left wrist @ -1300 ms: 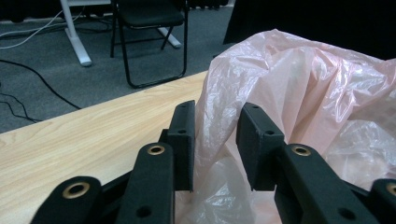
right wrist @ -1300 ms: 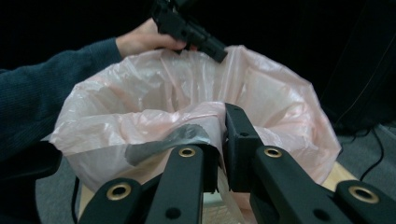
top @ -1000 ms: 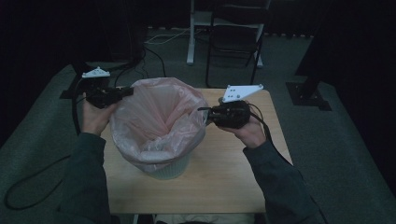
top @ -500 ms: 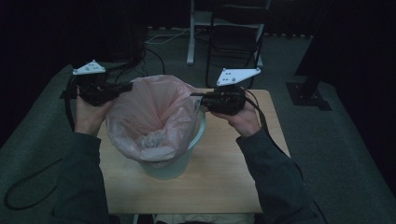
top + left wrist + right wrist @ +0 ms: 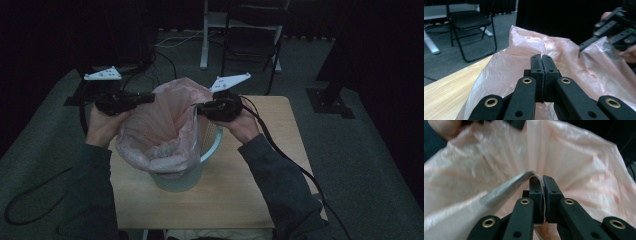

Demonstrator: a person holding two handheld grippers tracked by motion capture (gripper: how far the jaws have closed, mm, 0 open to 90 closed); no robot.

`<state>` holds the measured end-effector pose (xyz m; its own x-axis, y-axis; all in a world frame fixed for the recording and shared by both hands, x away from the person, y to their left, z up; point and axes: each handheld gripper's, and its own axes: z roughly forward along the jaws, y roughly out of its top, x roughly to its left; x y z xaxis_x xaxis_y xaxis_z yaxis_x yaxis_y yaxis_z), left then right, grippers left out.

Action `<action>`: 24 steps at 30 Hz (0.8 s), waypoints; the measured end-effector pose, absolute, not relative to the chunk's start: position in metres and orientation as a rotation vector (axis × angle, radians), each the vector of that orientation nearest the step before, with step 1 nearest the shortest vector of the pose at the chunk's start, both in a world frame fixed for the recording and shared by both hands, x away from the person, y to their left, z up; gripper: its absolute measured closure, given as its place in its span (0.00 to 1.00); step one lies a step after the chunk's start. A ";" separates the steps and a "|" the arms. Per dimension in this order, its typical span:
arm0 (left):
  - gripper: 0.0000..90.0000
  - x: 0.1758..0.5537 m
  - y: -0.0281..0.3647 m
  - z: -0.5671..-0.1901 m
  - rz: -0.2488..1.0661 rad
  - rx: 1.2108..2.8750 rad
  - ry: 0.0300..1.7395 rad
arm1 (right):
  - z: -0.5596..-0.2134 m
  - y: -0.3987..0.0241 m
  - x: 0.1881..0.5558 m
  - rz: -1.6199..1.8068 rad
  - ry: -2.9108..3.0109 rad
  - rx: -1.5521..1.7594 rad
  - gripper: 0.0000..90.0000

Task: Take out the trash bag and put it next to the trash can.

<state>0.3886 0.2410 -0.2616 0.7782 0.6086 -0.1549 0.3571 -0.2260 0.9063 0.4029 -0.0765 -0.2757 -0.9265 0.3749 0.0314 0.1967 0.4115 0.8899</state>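
— Holding the pink bag (image 5: 165,125) at two spots on its rim, are they?

— Yes. The left gripper (image 5: 145,98) has its fingers (image 5: 541,67) pressed together on the bag's edge at the left side, and the right gripper (image 5: 199,107) has its fingers (image 5: 535,192) pinched on the film at the right side.

— Where does the bag sit?

— Inside the pale blue bin (image 5: 200,165) on the wooden table (image 5: 260,190), with its lower part draped over the bin's near rim and its mouth pulled up between the two hands.
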 end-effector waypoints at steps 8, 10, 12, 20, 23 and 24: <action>0.99 0.385 0.226 -0.263 0.244 1.908 0.713 | -0.285 -0.054 0.407 1.468 2.518 0.499 0.84; 0.99 0.384 0.222 -0.263 0.233 1.924 0.700 | -0.290 -0.049 0.410 1.489 2.531 0.501 0.75; 0.99 0.384 0.219 -0.262 0.220 1.922 0.685 | -0.291 -0.044 0.413 1.502 2.558 0.497 0.61; 0.99 0.381 0.210 -0.259 0.129 1.900 0.622 | -0.291 -0.032 0.414 1.433 2.557 0.469 0.43; 0.99 0.382 0.207 -0.260 0.088 1.882 0.610 | -0.289 -0.032 0.412 1.438 2.547 0.440 0.41; 0.99 0.383 0.207 -0.260 0.075 1.878 0.608 | -0.289 -0.032 0.412 1.438 2.547 0.440 0.41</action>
<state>0.3831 0.2066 -0.2601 0.8661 0.4426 -0.2322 0.3726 -0.2619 0.8903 0.4116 -0.0319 -0.2894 -0.9392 0.3430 -0.0141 0.1651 0.4873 0.8575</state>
